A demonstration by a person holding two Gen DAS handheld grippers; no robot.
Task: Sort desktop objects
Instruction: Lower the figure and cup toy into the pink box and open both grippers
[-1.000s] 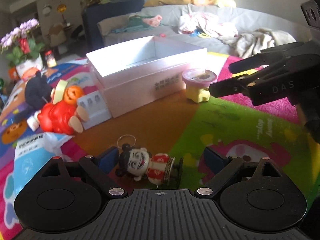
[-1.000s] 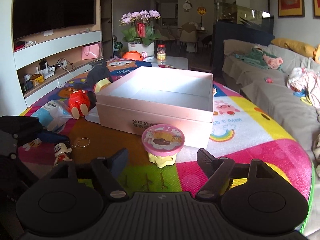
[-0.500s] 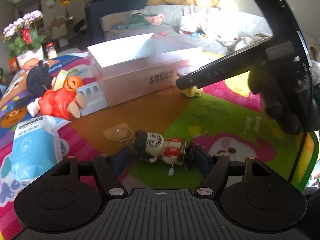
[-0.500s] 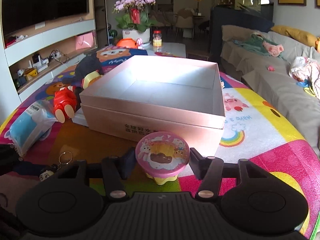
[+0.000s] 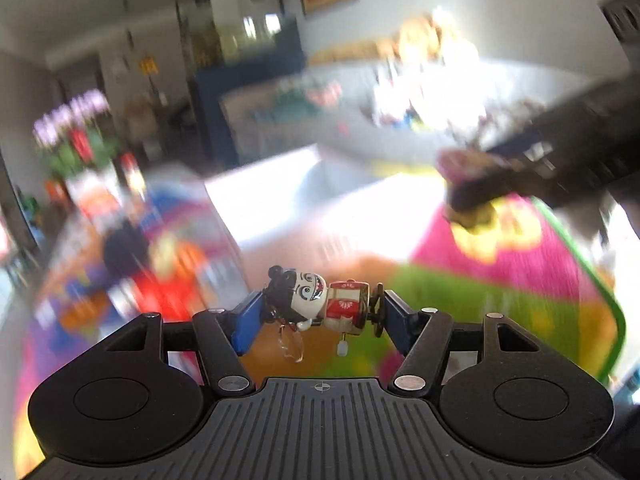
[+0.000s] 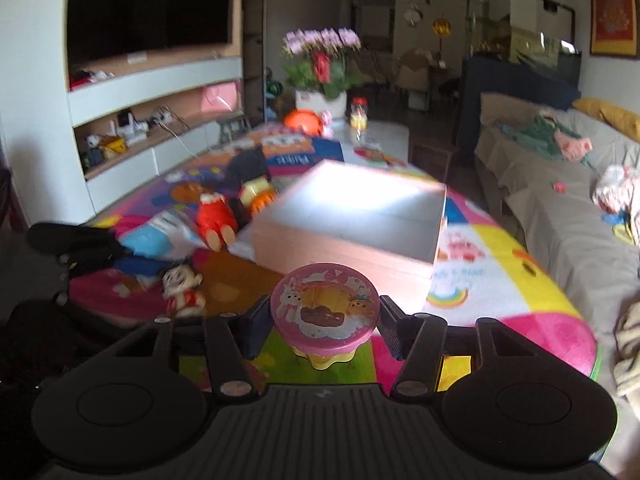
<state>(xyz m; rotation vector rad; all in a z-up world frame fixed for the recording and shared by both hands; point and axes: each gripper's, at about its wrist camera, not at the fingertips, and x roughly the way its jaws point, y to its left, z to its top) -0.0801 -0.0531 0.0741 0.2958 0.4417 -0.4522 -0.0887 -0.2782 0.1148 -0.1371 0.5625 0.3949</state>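
Note:
A small doll keychain [image 5: 316, 300] with a white face and red body hangs sideways above the mat. My left gripper [image 5: 320, 314] holds it, jaws still closing, blue pads pressing on its head and feet; its ring dangles below. In the right wrist view the same doll [image 6: 182, 288] shows at the left, off the mat. My right gripper [image 6: 322, 330] is shut on a pink-lidded yellow toy cup [image 6: 324, 308], lifted just in front of the open pink box [image 6: 344, 250]. The left wrist view is blurred; there the cup [image 5: 476, 220] and right gripper [image 5: 520, 176] appear at the right, beside the box [image 5: 320, 208].
A red plush toy [image 6: 214, 220], a black plush and a blue-white packet [image 6: 160, 236] lie left of the box on the colourful mat [image 6: 500, 280]. Flowers [image 6: 320, 76] stand behind. A grey sofa [image 6: 560, 208] runs along the right.
Both grippers have closed on their toys and risen: the doll and the pink-lidded cup are lifted off the mat. The left wrist view has tilted up and blurred.

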